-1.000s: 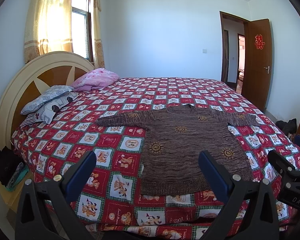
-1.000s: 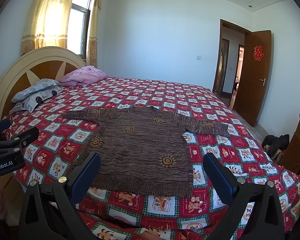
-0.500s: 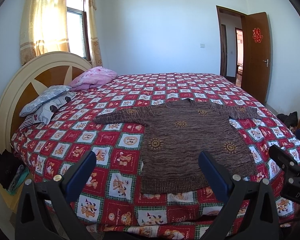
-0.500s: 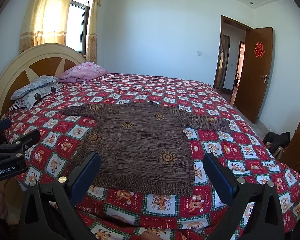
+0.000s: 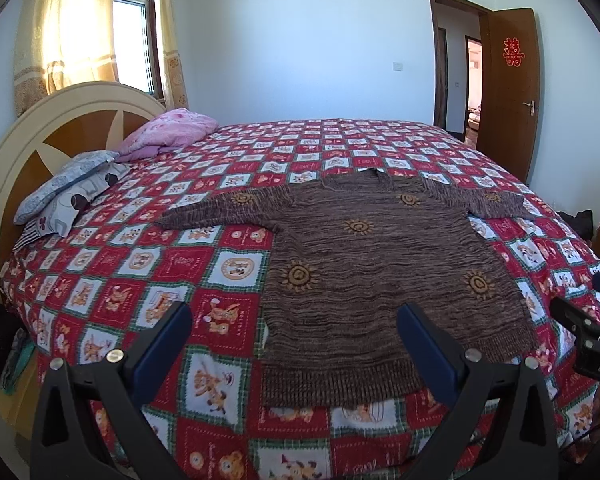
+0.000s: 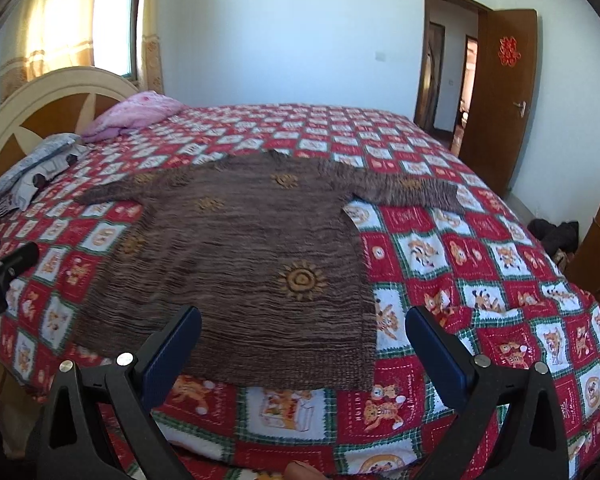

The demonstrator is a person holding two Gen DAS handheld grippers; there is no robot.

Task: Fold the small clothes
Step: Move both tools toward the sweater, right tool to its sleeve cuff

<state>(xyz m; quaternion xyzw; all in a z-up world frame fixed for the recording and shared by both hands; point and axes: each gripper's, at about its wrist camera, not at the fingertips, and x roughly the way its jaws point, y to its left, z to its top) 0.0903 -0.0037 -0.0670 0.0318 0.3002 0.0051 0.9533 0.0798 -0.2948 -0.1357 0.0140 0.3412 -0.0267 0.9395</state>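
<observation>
Your left gripper (image 5: 292, 330) and right gripper (image 6: 302, 334), both wide open and empty, now nearer the sweater (image 5: 380, 264) hem than a second ago.

White walls ahead of me, sunlit curtained window (image 5: 130, 40) left, cream-and-wood headboard (image 5: 56, 128), bed with red patchwork quilt (image 5: 140, 264), pillows (image 5: 68, 192), open brown door (image 5: 508, 92) right

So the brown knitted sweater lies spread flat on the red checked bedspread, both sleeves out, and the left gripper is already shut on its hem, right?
Not quite. In the left wrist view the left gripper is open and holds nothing, above the hem. The brown knitted sweater does lie flat on the red checked bedspread, sleeves out.
</observation>
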